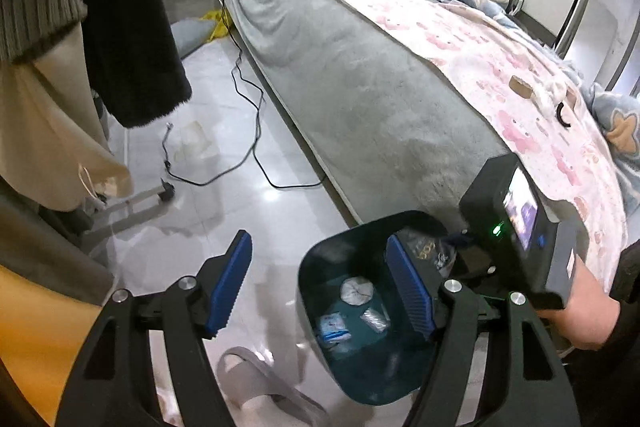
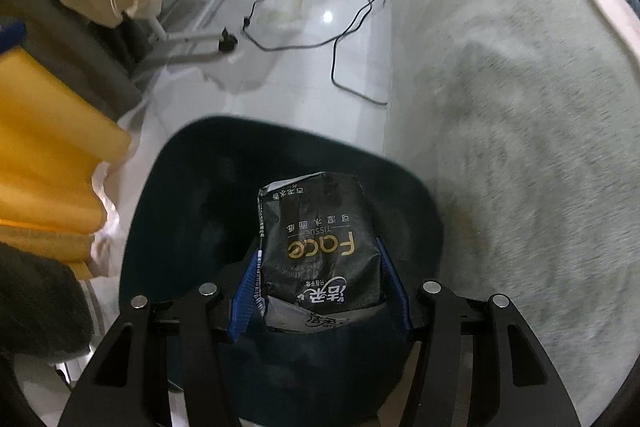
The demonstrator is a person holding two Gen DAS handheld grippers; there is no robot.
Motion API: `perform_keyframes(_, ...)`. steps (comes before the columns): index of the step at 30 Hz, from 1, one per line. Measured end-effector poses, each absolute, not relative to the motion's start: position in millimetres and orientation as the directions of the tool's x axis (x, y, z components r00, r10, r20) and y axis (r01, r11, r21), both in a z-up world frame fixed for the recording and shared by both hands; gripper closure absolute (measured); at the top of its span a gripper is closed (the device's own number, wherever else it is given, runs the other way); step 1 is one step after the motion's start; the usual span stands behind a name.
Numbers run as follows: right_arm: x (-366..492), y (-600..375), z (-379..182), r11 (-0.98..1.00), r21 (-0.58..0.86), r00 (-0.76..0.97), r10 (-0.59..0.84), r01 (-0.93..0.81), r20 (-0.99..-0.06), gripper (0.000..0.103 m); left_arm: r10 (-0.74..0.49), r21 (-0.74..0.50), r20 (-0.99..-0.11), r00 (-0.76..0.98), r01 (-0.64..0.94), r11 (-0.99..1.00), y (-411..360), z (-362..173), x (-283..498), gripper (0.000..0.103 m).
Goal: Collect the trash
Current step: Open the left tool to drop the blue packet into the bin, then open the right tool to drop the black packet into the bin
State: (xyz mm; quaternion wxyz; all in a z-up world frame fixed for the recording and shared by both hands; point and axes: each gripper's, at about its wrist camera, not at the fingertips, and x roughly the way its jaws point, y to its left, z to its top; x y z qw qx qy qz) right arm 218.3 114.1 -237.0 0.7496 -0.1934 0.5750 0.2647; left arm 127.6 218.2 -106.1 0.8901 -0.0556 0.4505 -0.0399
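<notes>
Between my right claw's (image 2: pixel 320 291) blue pads (image 2: pixel 245 301) sits a black tissue pack (image 2: pixel 318 251), pinched on both sides and held over the mouth of the dark bin (image 2: pixel 168 187) on the pale tiled floor (image 2: pixel 304 39). My left claw (image 1: pixel 320 287) is spread wide with nothing in it, above the bin's near rim. Inside the bin lie a crumpled tissue (image 1: pixel 356 290) and small wrappers (image 1: pixel 332 327). Just beside the bin runs the grey bed (image 1: pixel 360 79), black cables (image 1: pixel 256 131) trailing along it.

Black tissue pack (image 2: pixel 320 247), seemingly dark-teal bin (image 2: pixel 192 187).
</notes>
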Motion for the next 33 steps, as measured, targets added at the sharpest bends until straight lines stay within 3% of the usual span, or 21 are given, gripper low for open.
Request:
perform_keyframes(12, 206, 117, -255, 0.772, -0.009, 0.149, 0.111, -0.636, -0.983, 0.045, -0.182, -0.200, -0.703, 0.687, 0.054, 0.978, 217, -48, 122, 0.031)
perform_keyframes(20, 200, 114, -255, 0.754, -0.027, 0.149, 0.093, -0.656, -0.984, 0.026, -0.197, -0.227, -0.638, 0.744, 0.062, 0.972, 208, -8, 124, 0.026)
perform_keyframes(33, 196, 92, -172, 0.751, -0.042, 0.338, 0.245, -0.659, -0.909, 0.024, -0.230, -0.279, -0.583, 0.780, 0.074, 0.957, 188, 25, 142, 0.026)
